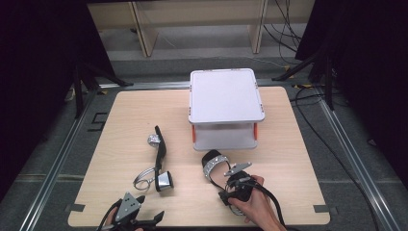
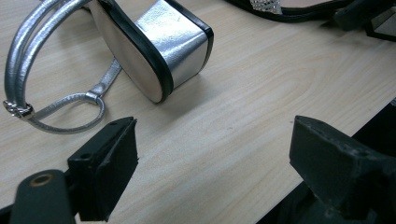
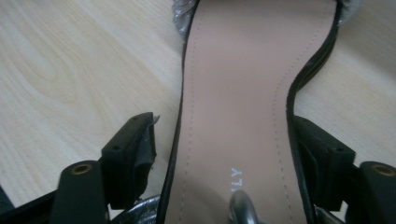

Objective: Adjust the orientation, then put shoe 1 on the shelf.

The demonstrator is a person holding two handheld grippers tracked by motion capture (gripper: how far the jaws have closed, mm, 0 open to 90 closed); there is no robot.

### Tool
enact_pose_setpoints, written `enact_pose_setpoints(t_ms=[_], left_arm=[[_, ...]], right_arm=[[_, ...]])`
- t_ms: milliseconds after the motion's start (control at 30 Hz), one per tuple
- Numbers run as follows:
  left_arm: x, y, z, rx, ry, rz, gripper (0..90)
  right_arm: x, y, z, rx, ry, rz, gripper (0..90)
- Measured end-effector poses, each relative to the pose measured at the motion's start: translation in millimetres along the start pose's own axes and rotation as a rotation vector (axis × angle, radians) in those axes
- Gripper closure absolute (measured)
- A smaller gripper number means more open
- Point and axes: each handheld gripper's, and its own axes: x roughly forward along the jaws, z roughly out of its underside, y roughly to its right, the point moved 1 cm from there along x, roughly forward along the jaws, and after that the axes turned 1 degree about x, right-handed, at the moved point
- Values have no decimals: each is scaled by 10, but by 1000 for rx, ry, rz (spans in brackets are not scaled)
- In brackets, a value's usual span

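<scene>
Two silver-and-black heeled sandals are on the wooden table (image 1: 288, 144). One sandal (image 1: 160, 154) lies on its side left of centre, with its silver block heel (image 2: 173, 42) and ankle strap (image 2: 28, 60) just ahead of my left gripper (image 2: 215, 140). That left gripper (image 1: 149, 207) is open near the front edge with only bare wood between its jaws. The other sandal (image 1: 214, 166) lies sole down with its tan insole (image 3: 233, 93) up. My right gripper (image 1: 230, 185) straddles its heel end and is open (image 3: 224, 135). A gap shows between the left jaw and the sole's edge.
A white lidded box (image 1: 226, 96) with orange side clips stands at the back middle of the table. The table's front edge (image 2: 355, 126) runs close to my left gripper. Cables (image 1: 312, 120) trail on the floor at the right.
</scene>
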Motion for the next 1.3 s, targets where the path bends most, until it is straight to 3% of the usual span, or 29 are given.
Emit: enact_pose_setpoints(t_ms=[167,200,300,433,500,533,567,667,733,767,833,900,1000,1033,1233,1300], left_arm=[[-10,-9,3,23,-16,-4,150],[-3,7,2,2,-2,6,149],[-5,-3,4,28,-21,-2,149],[-5,14,-1,3,3,9,150],[-9,-10,-5,27,-18,-7,150],[-13,-6,-6,24,-15,-5,150],[-8,15,-8,2,4,6,150],[-25,8,4,21,-13,-5,150],[-33,26,17,-1,4,4,149],[-46,-2,18,25,-12,-10,150],[-42,-2,11,25,-7,-7,150],[-41,7,3,25,-4,-2,150],[-35,24,2,6,10,5,149],[-34,15,2,8,5,1,150],[-41,8,-3,36,-9,-11,150],[-30,18,9,5,5,1,150]], right_arm=[[7,13,-1,19,2,-13,272],[11,14,-1,13,0,-14,269],[36,16,-14,-42,-11,-7,265],[34,48,-14,-33,-13,-14,305],[38,60,-13,-35,-7,-19,312],[22,53,-9,-11,-15,-18,320],[21,55,-8,-13,-15,-16,324],[16,57,-12,-26,-19,0,357],[13,67,-13,-32,-19,0,362],[7,80,-13,-21,-21,-8,370],[6,118,-16,-47,-13,-18,377],[-14,130,-8,-22,-18,-34,390],[-31,161,0,-31,-15,-52,416],[-61,171,7,-21,-11,-75,417],[-147,144,1,-31,8,-95,418],[-244,133,-54,-40,52,-115,417]])
